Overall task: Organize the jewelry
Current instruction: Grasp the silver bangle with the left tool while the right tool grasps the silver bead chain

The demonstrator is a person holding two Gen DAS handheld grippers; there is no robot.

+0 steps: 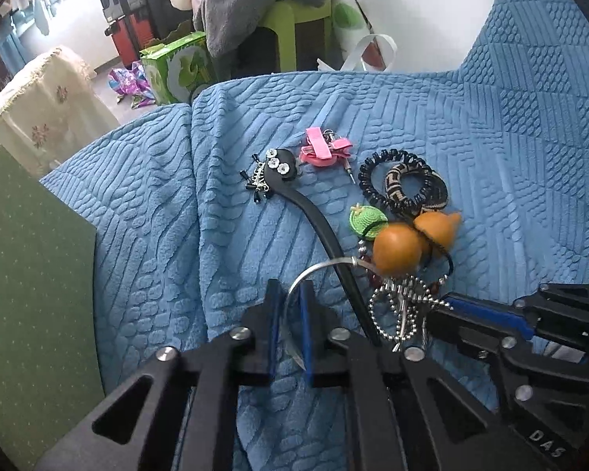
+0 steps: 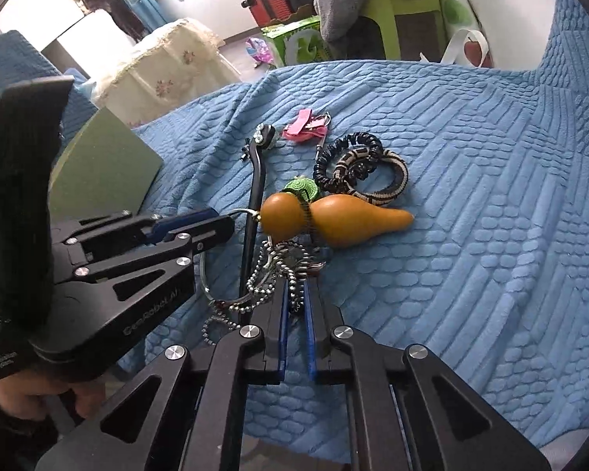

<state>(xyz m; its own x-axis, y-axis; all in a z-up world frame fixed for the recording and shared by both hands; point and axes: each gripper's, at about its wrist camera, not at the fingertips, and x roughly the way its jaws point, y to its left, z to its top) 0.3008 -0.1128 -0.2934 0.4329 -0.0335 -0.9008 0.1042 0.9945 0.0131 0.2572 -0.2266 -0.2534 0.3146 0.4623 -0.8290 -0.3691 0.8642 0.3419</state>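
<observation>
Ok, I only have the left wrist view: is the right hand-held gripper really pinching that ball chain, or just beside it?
Observer: Pinching. In the right wrist view the right hand-held gripper is shut with the ball chain between its pads.
Operator: Is the gourd whole?
Observer: Yes. The gourd lies on its side on the blue blanket, its pointed end toward picture right.
Operator: Anyone visible?
Observer: A hand grips the left hand-held gripper from below.
</observation>
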